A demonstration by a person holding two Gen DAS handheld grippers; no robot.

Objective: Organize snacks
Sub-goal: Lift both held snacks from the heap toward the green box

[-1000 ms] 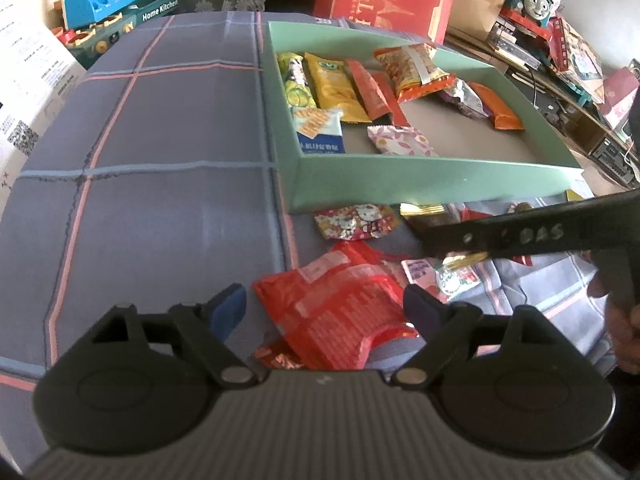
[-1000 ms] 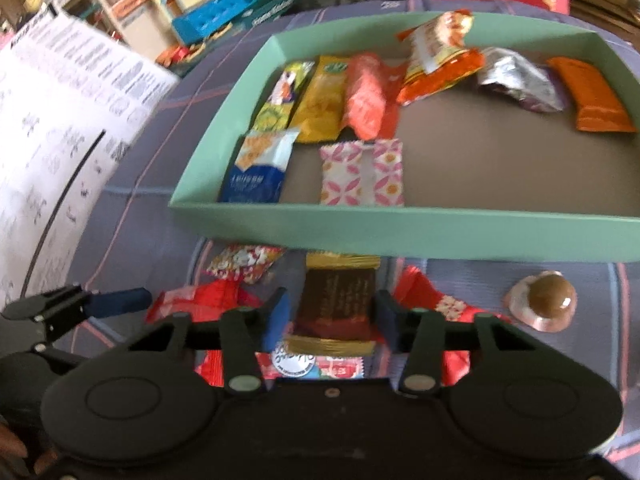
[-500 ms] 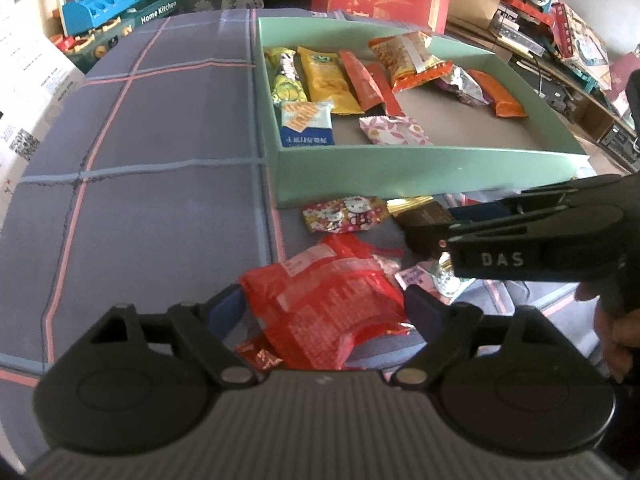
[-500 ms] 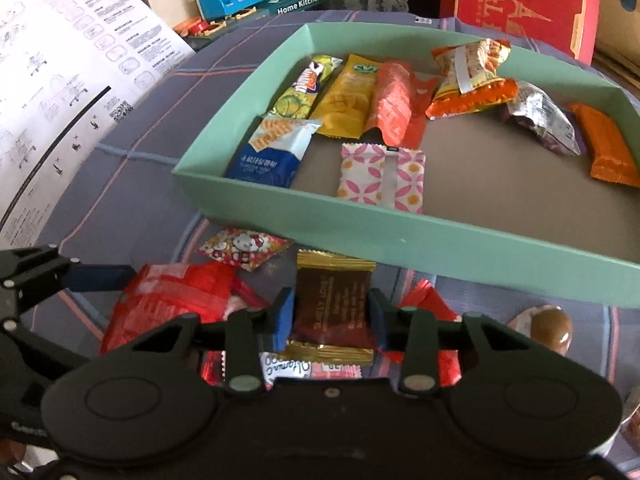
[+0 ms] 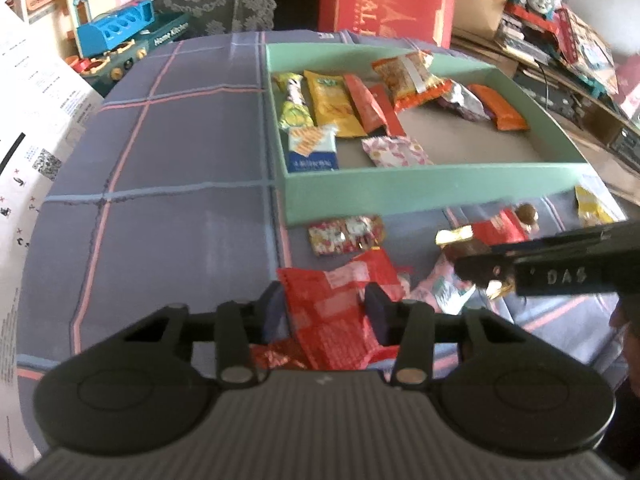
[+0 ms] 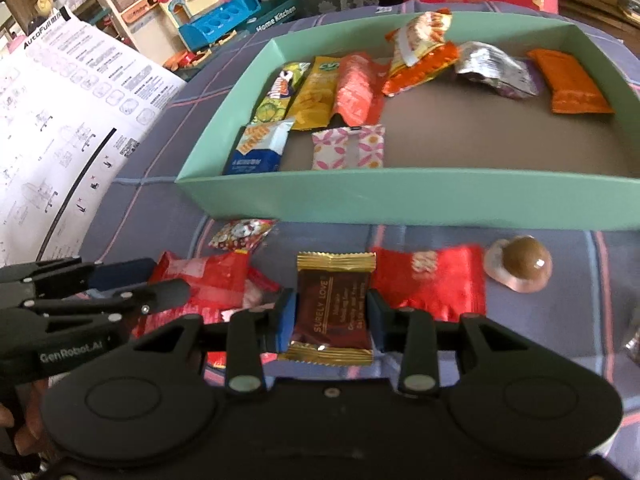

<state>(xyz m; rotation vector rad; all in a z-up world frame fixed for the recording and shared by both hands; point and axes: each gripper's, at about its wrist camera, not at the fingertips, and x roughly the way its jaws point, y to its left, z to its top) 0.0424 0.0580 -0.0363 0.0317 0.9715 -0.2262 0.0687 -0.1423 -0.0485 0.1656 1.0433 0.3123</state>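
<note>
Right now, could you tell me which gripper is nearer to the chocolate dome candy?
Right. The right gripper, shut on the brown packet, sits near the dome candy; the left gripper, closing on a red packet, is farther off.

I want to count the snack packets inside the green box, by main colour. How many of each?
Green-yellow packet: 1
Yellow packet: 1
Red packet: 1
Orange packets: 2
Silver packet: 1
Blue-white packet: 1
Pink-patterned packet: 1
Total: 8

I count one green tray [image 6: 400, 200] holding nine snack packets [image 6: 348, 147]. I count six wrapped snacks [image 6: 332, 304] and one jelly cup [image 6: 520, 266] on the cloth outside it.
</note>
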